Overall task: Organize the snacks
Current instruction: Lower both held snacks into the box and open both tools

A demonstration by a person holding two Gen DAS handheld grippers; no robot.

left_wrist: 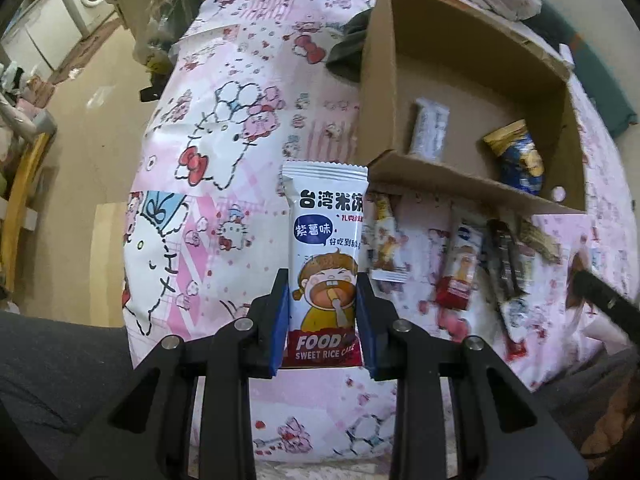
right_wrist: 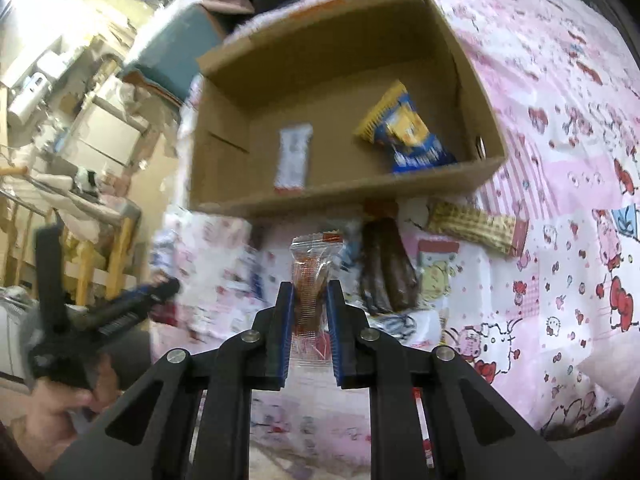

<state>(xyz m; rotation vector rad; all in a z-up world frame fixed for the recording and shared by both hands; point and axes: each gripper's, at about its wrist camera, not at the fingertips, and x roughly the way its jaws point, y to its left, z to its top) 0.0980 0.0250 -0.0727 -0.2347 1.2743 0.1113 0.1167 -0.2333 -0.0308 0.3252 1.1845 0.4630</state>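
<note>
On the bed sits the box (left_wrist: 472,76), open on top so snacks can drop in; two lie inside. Left gripper (left_wrist: 323,300) pinches a rice cake (left_wrist: 326,240) and right gripper (right_wrist: 310,300) a clear pack (right_wrist: 312,276), both raised near the box, likely going in next.

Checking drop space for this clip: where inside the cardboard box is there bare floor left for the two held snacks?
In the cardboard box, bare floor lies between the white packet and blue-yellow bag, and behind both. Outside, the strip along its front wall is crowded with loose snacks.
</note>
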